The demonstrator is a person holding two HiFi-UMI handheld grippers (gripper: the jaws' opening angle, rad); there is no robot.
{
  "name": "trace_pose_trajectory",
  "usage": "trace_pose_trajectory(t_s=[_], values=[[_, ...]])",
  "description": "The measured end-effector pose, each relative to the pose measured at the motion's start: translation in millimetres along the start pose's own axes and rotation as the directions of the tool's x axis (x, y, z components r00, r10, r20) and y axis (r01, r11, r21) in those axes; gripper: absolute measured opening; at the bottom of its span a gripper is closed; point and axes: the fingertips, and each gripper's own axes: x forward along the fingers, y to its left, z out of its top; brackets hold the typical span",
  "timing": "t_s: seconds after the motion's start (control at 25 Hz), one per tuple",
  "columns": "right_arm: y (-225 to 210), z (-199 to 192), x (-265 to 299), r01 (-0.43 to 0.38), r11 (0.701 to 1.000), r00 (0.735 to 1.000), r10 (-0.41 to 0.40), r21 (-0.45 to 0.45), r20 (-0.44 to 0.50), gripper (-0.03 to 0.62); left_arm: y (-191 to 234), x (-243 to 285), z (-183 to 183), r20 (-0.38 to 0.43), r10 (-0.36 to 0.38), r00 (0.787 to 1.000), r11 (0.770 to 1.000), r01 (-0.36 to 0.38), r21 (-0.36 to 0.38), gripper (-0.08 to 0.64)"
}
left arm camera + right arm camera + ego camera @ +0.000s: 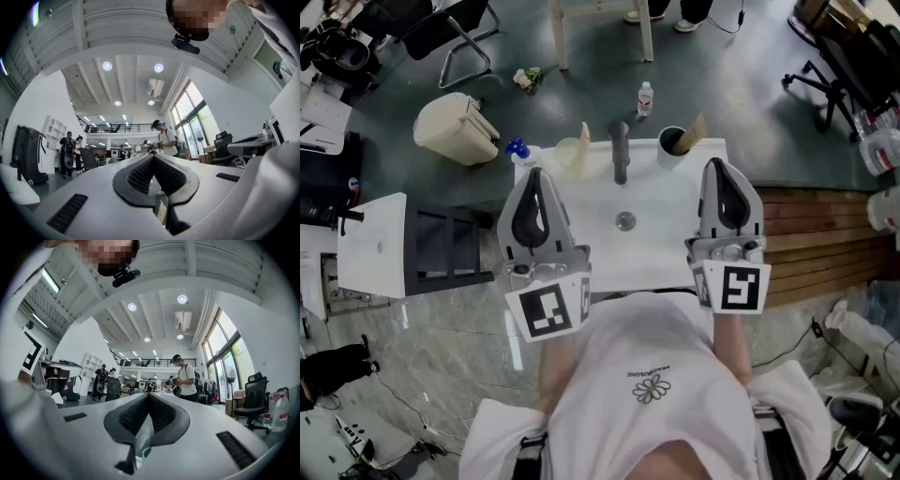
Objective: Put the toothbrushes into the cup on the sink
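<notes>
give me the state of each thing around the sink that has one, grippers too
left gripper: shut, empty, above the white sink, left side
right gripper: shut, empty, above its right side
pale yellow cup: upright, a toothbrush standing in it
dark green cup: upright, a pale handle leaning in it
grey tap: no water running
clear bottle: upright on the floor
</notes>
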Motion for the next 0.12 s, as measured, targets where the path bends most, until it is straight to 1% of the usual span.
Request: trace_pose_trajectory(t_s=[0.12], values=[[3.3,0.1,0.4,-0.014,1.0,1.0,0.014,0.005,0.0,0.012,0.6,0.5,0.9,0.007,-0.007,1.0,1.0,0.006,0.023,0.017]])
